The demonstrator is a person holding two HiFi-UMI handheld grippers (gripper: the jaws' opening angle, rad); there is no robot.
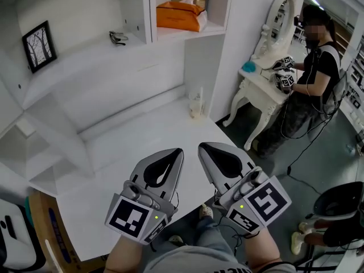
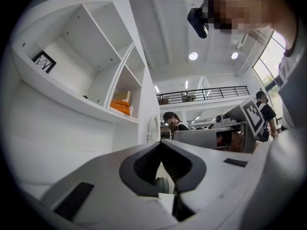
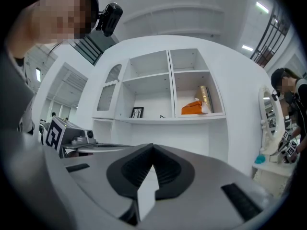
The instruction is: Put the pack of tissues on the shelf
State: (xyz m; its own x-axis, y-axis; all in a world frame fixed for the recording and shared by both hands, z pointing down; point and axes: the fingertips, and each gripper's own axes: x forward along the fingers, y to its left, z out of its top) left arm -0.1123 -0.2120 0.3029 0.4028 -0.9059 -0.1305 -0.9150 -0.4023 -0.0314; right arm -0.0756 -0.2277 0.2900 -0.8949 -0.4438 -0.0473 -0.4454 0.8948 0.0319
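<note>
The orange pack of tissues [image 1: 181, 16] lies in the upper right compartment of the white shelf unit [image 1: 149, 36], far from both grippers. It also shows in the left gripper view [image 2: 121, 107] and the right gripper view [image 3: 194, 108]. My left gripper [image 1: 180, 151] and right gripper [image 1: 201, 147] hover side by side low over the white table [image 1: 131, 147], near my body. Both are shut with nothing between their jaws. In their own views the left gripper [image 2: 160, 143] and right gripper [image 3: 153, 146] point up toward the shelf.
A framed picture [image 1: 38, 46] and a small dark clip [image 1: 118, 37] sit on the left shelf. A small pale bottle [image 1: 196, 104] stands at the table's back. To the right, a person [image 1: 318, 67] holding grippers stands at a white dressing table [image 1: 267, 87] with a mirror.
</note>
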